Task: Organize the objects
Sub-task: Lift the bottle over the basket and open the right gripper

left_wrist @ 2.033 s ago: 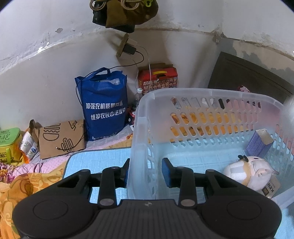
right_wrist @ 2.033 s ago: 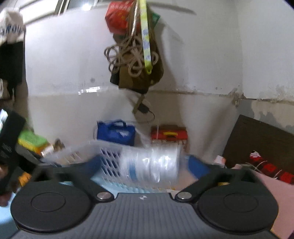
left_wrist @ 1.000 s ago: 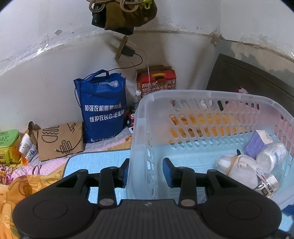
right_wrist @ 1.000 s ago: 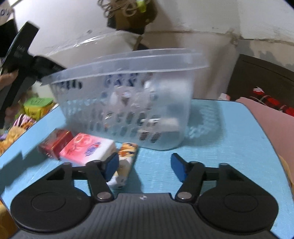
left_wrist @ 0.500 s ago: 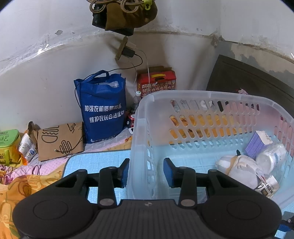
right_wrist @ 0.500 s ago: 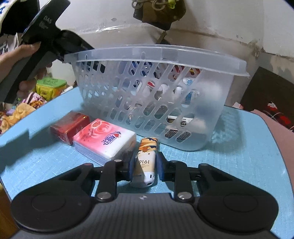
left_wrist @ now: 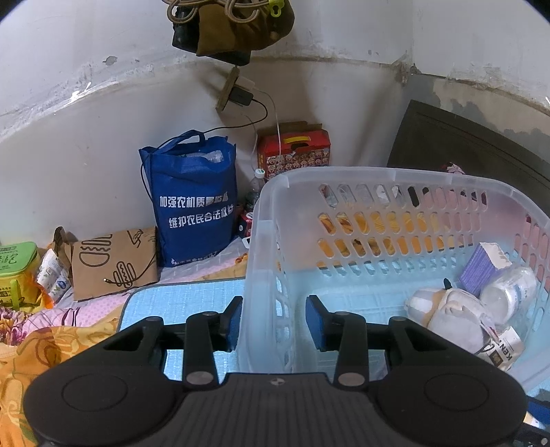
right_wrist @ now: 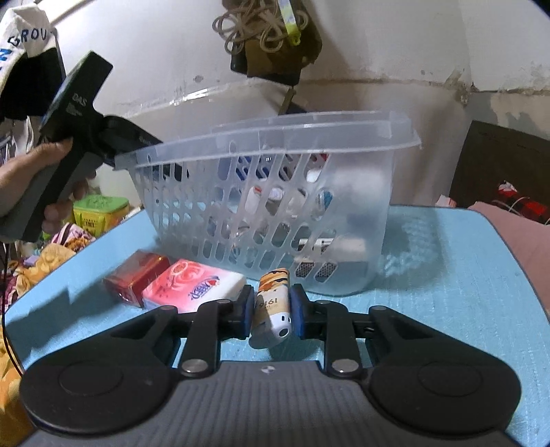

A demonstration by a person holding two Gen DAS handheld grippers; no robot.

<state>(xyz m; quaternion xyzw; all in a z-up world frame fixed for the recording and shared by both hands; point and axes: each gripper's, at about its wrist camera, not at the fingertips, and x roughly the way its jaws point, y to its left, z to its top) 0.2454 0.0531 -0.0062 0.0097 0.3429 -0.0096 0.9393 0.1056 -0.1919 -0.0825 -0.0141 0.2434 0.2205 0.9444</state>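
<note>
My left gripper [left_wrist: 271, 318] is shut on the near-left wall of a clear plastic basket [left_wrist: 261, 240], one finger outside and one inside. The basket holds a plush toy [left_wrist: 450, 319], a clear bottle [left_wrist: 508, 292] and a purple box [left_wrist: 481, 264]. In the right wrist view the basket [right_wrist: 275, 192] is tilted, its left end raised by the left gripper [right_wrist: 113, 137]. My right gripper [right_wrist: 273, 311] is shut on a small orange-and-white "1916" pack [right_wrist: 271, 306]. A pink tissue pack [right_wrist: 192, 285] and a red box [right_wrist: 137, 276] lie to its left.
Everything sits on a light blue mat [right_wrist: 447, 275]. Behind it stand a blue tote bag [left_wrist: 196, 203], a red box [left_wrist: 294, 151], a brown paper bag [left_wrist: 113, 261] and a green container [left_wrist: 17, 268]. Dark bags hang on the wall [left_wrist: 233, 27].
My right gripper dropped from above the basket to the mat and closed on the 1916 pack. A clear bottle now lies in the basket. The left gripper held the basket wall throughout.
</note>
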